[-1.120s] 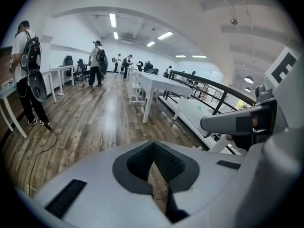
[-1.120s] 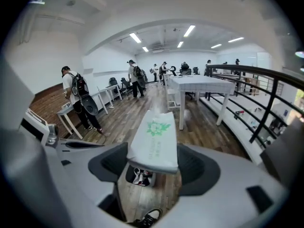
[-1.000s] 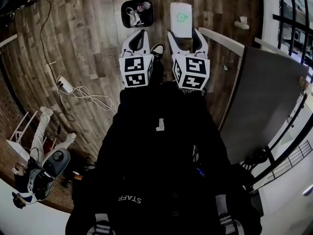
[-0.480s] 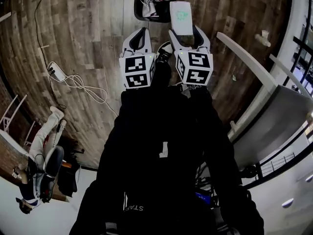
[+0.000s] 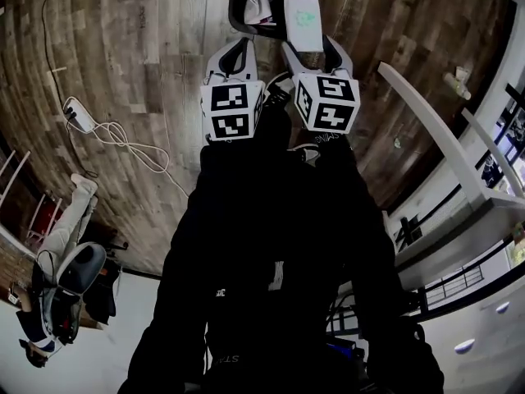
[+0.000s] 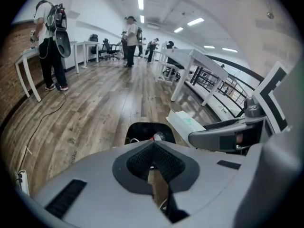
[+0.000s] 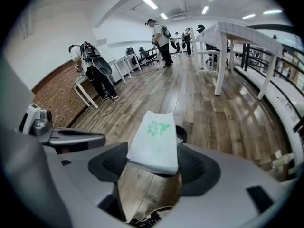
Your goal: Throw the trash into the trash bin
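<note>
White green-printed packet (image 5: 303, 21) is pinched in the right gripper (image 5: 305, 48), long axis along the jaws. In the head view its far end overlaps the black trash bin (image 5: 235, 11). The bin lies straight ahead on the floor, right gripper nearer. Left gripper (image 5: 236, 49) is pressed together, empty.

Open-plan office: dark wood-plank floor (image 5: 131, 48), white end wall (image 7: 57, 27).
Brick wall (image 7: 47, 95) along one side, with white desks (image 6: 26, 56) against it. Long white tables (image 6: 194, 61) stand opposite, beside a black railing (image 7: 285, 51). Ceiling strip lights (image 6: 140, 1) are lit. A white power strip (image 5: 75, 115) and its cable lie loose on the floor.
</note>
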Available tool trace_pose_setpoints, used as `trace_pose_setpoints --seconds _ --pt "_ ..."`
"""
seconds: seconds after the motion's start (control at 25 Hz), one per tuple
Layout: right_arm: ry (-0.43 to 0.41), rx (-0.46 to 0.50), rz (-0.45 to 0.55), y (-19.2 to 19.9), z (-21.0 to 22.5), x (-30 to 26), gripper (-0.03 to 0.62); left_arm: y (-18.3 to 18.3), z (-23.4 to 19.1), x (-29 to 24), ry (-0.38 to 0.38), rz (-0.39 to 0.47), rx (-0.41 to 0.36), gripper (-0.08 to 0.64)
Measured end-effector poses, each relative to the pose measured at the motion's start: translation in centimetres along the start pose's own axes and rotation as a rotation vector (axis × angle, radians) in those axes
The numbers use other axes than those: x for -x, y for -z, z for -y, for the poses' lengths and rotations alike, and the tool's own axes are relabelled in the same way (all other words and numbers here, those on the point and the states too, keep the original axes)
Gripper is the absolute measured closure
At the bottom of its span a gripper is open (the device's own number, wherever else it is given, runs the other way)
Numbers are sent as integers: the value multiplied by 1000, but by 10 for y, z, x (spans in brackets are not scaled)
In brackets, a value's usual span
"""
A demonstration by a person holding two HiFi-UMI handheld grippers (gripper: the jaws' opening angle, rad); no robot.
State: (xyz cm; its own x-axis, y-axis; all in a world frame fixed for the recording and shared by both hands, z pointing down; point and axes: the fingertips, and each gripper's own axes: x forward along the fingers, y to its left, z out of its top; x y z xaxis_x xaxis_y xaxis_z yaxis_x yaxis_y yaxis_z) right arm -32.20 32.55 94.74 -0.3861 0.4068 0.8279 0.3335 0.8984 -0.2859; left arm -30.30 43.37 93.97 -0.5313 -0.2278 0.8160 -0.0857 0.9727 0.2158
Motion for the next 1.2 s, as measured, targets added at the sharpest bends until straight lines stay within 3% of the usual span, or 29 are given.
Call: trace_pose_setpoints --seconds 0.56,1.0,1.2 --pt "-13 -31 -66 42 22 -91 252 38 -29 -55 -20 -10 34 560" --pt "-33 -47 -57 41 19 -97 252 40 -33 -54 -32 -12 36 560" --pt "-25 -34 -32 27 19 -65 252 23 -23 -42 -25 0 16 560"
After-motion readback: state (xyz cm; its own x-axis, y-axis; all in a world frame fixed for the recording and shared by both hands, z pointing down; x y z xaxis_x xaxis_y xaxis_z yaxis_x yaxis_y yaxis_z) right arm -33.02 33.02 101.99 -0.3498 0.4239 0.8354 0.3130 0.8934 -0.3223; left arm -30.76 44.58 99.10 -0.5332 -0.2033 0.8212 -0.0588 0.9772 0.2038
